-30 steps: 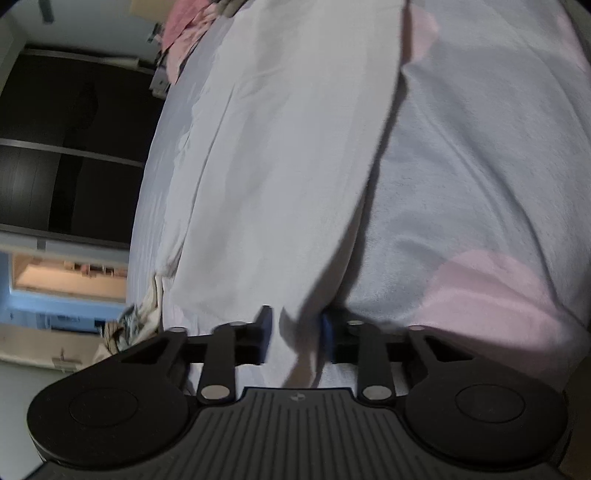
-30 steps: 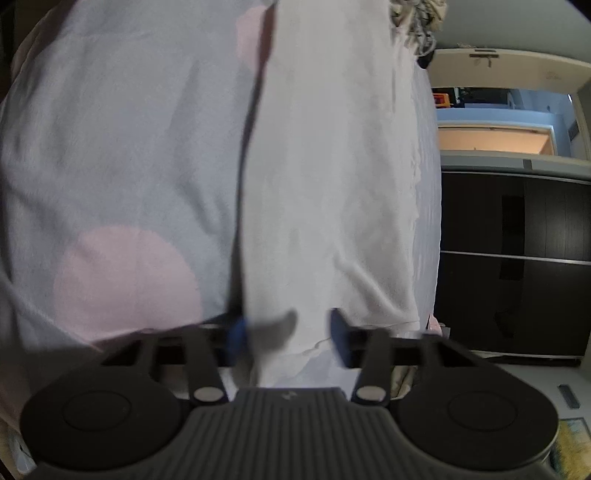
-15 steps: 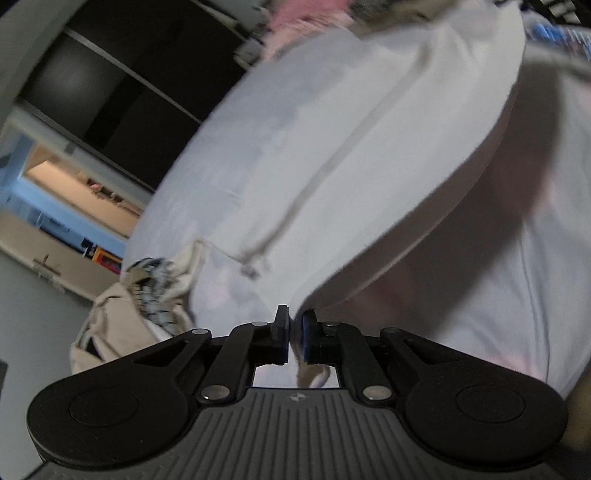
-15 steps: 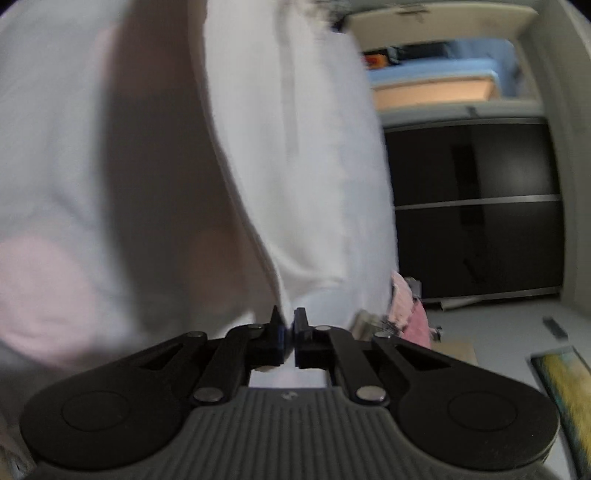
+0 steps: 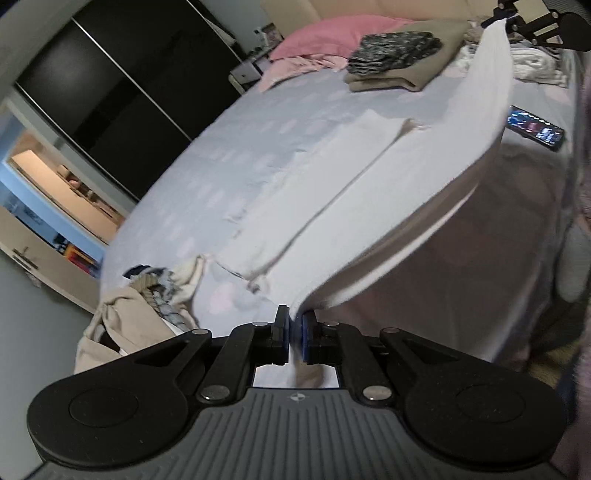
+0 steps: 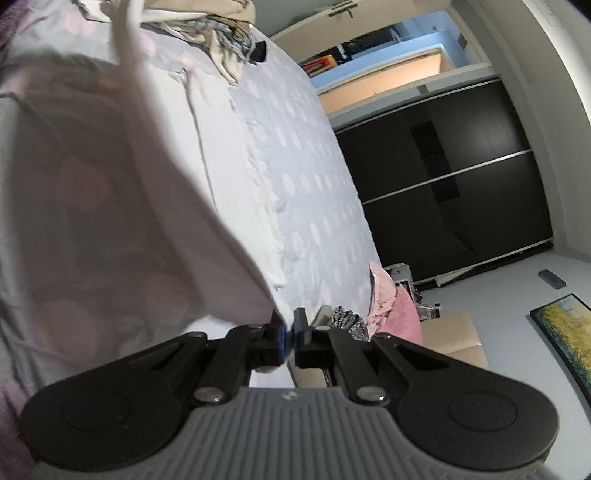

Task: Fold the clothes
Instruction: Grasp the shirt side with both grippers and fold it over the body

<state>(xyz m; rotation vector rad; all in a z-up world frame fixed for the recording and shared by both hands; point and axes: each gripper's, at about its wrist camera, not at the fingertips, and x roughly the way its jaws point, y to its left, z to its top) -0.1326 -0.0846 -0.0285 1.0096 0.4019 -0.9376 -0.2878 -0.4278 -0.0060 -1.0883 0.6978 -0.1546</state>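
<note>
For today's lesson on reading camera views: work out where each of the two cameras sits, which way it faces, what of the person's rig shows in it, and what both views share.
Left wrist: sits on the left gripper, looks down along its fingers across the bed toward the folded pile; the right gripper shows top right.
Right wrist: sits on the right gripper, looks across the bed toward the dark wardrobe.
Shared: the white garment, pinched by both grippers and lifted off the bed; the pink pillow.

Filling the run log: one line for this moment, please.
step: lifting edge to fold | left gripper: shut on garment | right gripper: shut on garment | bed: garment's far part resting
</note>
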